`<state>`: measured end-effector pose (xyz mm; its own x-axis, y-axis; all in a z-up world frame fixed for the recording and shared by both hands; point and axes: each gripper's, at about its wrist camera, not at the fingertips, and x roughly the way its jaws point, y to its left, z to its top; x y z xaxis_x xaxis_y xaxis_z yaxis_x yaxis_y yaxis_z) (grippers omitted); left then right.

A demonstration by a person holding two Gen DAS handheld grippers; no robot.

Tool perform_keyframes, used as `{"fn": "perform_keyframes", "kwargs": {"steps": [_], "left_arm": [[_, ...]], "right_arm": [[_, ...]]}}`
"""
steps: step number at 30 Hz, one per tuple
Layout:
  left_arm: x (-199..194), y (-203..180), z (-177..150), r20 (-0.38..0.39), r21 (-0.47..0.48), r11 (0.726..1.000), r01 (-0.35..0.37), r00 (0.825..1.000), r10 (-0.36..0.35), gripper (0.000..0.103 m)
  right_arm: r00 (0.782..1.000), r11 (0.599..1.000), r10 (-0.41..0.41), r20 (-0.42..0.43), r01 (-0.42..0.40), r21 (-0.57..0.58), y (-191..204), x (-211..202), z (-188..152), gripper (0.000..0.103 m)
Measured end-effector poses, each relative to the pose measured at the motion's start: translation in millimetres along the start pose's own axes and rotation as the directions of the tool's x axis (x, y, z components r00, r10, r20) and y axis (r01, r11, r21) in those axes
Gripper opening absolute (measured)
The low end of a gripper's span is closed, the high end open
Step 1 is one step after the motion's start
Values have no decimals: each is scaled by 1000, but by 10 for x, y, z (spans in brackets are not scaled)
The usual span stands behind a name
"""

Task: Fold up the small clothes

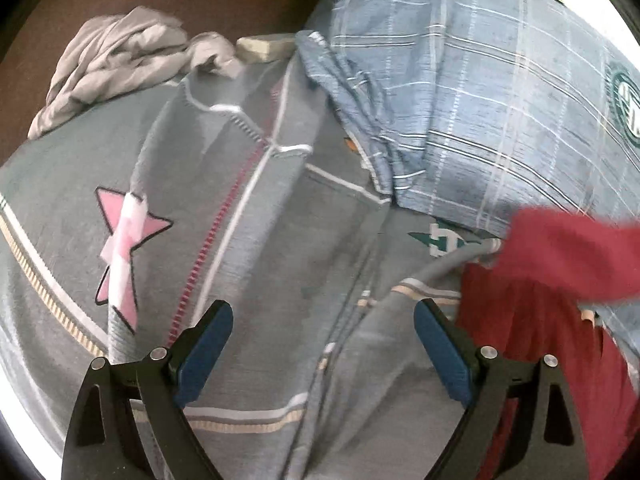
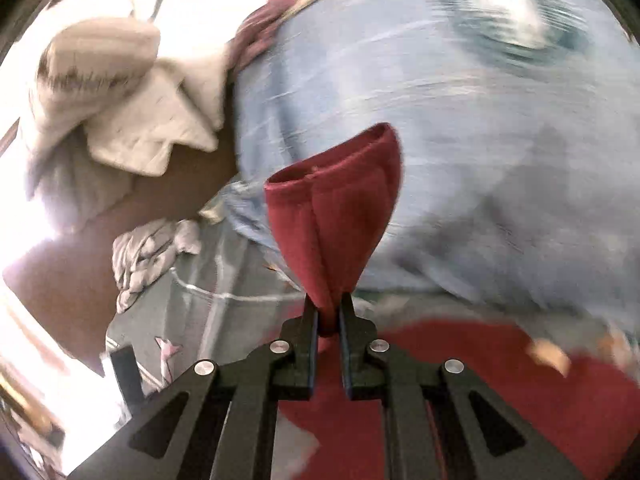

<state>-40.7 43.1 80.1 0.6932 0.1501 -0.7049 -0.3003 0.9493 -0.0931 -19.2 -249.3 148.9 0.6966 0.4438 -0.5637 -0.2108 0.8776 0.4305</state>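
- Left wrist view: the left gripper [image 1: 324,344] is held wide apart and empty above the grey bedspread [image 1: 256,240]. The red garment [image 1: 540,320] is seen at the right, partly lifted, beside a blue plaid cloth [image 1: 500,100].
- Right wrist view: the right gripper [image 2: 329,316] is clamped on a bunched edge of the red garment [image 2: 340,216], the rest spread below. A fold is judged begun, not finished; a grey heap [image 2: 148,256] is left unfolded.

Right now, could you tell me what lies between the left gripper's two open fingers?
Only the grey bedcover shows between the left gripper fingers in the left wrist view; the red garment lies beside its right finger, not between them.
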Motion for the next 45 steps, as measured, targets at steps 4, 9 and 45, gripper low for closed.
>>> {"fn": "perform_keyframes", "kwargs": {"steps": [4, 9, 45], "left_arm": [[-21, -103, -35, 17, 27, 1000, 10, 1000, -11, 92], [-55, -242, -89, 25, 66, 997, 43, 999, -45, 92], [478, -1294, -417, -125, 344, 923, 171, 983, -136, 94]], "right_arm": [[993, 986, -113, -35, 116, 118, -549, -336, -551, 8], [957, 950, -256, -135, 275, 151, -1027, -507, -1051, 8], [862, 860, -502, -71, 506, 71, -1485, -796, -1134, 30]]}}
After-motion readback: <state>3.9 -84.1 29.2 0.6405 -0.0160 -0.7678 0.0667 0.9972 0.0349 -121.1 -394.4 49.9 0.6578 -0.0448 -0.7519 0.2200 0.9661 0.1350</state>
